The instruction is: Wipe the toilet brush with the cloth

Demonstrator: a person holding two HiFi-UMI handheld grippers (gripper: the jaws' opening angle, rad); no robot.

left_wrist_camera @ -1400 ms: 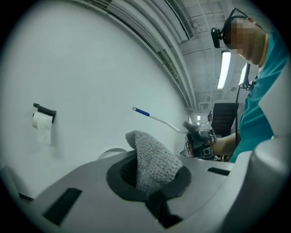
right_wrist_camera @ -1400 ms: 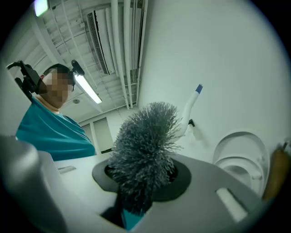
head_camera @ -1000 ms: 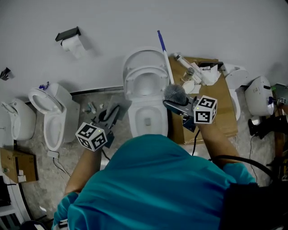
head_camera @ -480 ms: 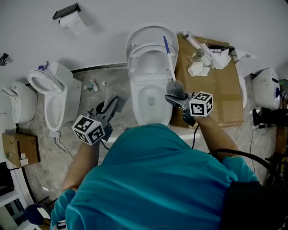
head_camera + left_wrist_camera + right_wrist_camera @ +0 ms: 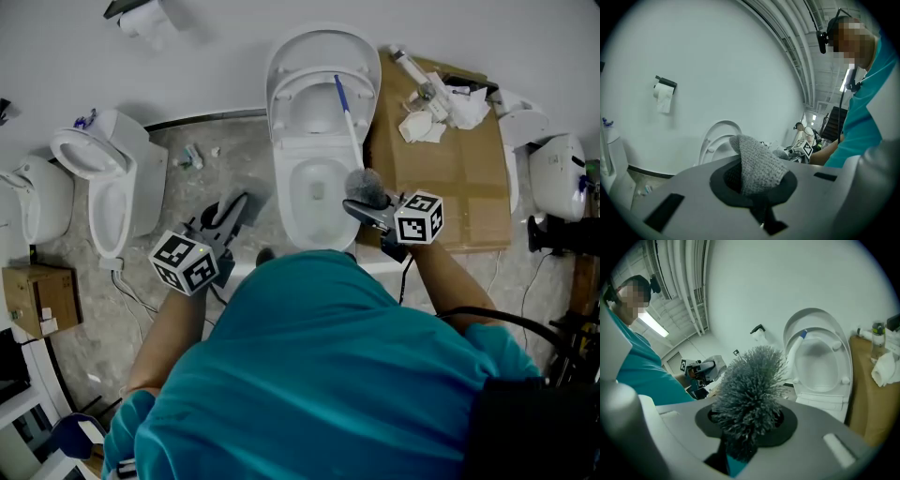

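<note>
My right gripper (image 5: pixel 368 211) is shut on the toilet brush, whose grey bristle head (image 5: pixel 365 186) pokes out past the jaws at the right rim of the white toilet (image 5: pixel 289 202). In the right gripper view the head (image 5: pixel 750 380) fills the jaw opening (image 5: pixel 747 427). A white stick with a blue end (image 5: pixel 345 108) runs from the head up across the raised lid. My left gripper (image 5: pixel 228 217) hovers over the floor left of the toilet, shut on a grey knitted cloth (image 5: pixel 757 164). The cloth sticks up out of the jaws (image 5: pixel 754 187). Brush and cloth are apart.
Two smaller toilets (image 5: pixel 98 183) stand at the left, with a small cardboard box (image 5: pixel 33 300) near them. Right of the main toilet a cardboard sheet (image 5: pixel 459 178) carries crumpled paper and bottles (image 5: pixel 436 98). A toilet-paper holder (image 5: pixel 141 11) hangs on the wall. White fixtures (image 5: pixel 558 173) sit far right.
Both grippers have come lower, the right one more. The brush's stick, earlier beside the lid's right edge, now lies across the lid. Both grips are unchanged.
</note>
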